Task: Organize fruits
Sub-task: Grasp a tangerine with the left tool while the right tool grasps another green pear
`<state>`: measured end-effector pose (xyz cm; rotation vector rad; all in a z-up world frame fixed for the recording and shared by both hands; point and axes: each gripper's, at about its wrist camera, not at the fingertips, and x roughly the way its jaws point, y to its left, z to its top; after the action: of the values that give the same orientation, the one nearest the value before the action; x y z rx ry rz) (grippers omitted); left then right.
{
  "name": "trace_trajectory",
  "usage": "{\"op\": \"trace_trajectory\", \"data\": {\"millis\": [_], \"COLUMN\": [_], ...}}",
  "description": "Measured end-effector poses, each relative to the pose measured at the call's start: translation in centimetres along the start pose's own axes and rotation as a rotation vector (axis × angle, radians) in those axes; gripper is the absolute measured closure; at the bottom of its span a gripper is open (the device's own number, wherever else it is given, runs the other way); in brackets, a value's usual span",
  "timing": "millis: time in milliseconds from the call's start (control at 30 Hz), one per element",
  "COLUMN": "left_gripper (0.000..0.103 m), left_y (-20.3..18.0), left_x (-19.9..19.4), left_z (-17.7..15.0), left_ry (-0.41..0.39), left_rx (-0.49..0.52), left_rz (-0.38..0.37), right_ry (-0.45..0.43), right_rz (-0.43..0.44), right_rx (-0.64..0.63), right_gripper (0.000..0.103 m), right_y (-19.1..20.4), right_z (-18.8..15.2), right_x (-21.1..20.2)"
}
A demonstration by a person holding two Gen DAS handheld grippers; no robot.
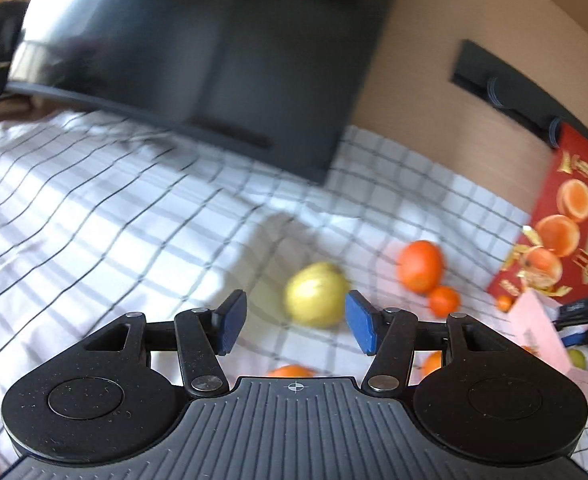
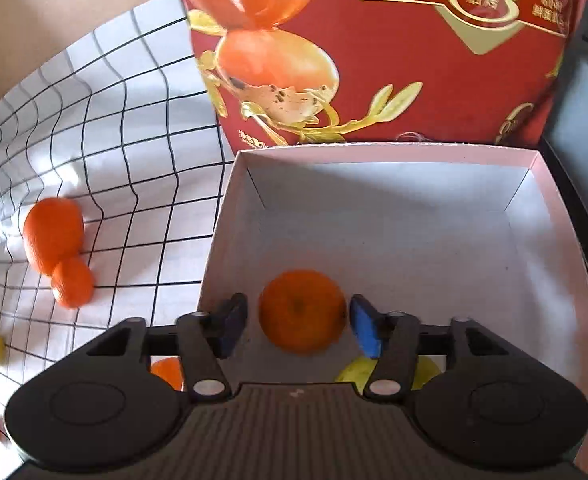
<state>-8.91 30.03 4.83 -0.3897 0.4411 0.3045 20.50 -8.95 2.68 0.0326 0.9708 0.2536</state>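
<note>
In the right wrist view an orange [image 2: 302, 312] lies low inside the open white box [image 2: 374, 216], between the blue pads of my right gripper [image 2: 296, 324]. The pads stand slightly apart from it, so the gripper is open. A yellow-green fruit [image 2: 352, 372] shows in the box behind the right finger. In the left wrist view my left gripper [image 1: 296, 324] is open and holds nothing. It hangs over the checked cloth, with a yellow fruit [image 1: 316, 300] just beyond its fingertips. A large orange [image 1: 420, 266] and a small one [image 1: 444, 301] lie to the right of that.
The red printed lid [image 2: 374, 60] stands upright behind the box. Two oranges [image 2: 53, 236] touch each other on the checked cloth [image 2: 133, 120] left of the box. A big black screen [image 1: 197, 60] stands at the cloth's far side, and another orange [image 1: 289, 371] peeks out under the left gripper.
</note>
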Motion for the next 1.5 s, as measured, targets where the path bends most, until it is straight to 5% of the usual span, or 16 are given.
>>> {"op": "trace_trajectory", "data": {"millis": [167,300,400,767,1033,1167,1333,1500], "left_gripper": [0.043,0.043,0.043,0.042,0.047,0.057,0.057,0.058], "left_y": [1.0,-0.7,-2.4,-3.4,-0.8,-0.1,0.8,2.3], "left_x": [0.7,0.7,1.0,1.9,2.8,3.0,2.4,-1.9], "left_z": [-1.0,-1.9,-2.5,-4.0,-3.9,-3.7,-3.6,-3.9], "left_ry": [0.069,0.109,0.121,0.138,0.164,0.143,0.144,0.043], "left_rx": [-0.005,0.087,0.170,0.254,0.150,0.121,0.063,-0.025], "left_rz": [-0.046,-0.046,0.041,0.087,0.099,0.084,0.043,0.004], "right_ry": [-0.158,-0.249,-0.239,-0.217,-0.142,-0.135,-0.163,-0.244], "right_rz": [-0.084,-0.013,0.089,0.235,0.289,0.248,0.230,0.370], "right_rx": [-0.086,-0.173,-0.261,-0.575,-0.596,-0.567,-0.559,-0.600], "right_gripper": [0.035,0.029,0.027,0.026,0.024,0.024,0.024,0.022], "right_y": [1.5,3.6,5.8,14.9,19.4,20.9,21.5,24.4], "right_z": [-0.6,-2.5,-4.8,-12.2,-13.5,-13.6,-13.4,-13.2], "right_x": [-3.6,-7.4,-8.9,-9.0,-4.6,-2.1,-1.4,-2.9]}}
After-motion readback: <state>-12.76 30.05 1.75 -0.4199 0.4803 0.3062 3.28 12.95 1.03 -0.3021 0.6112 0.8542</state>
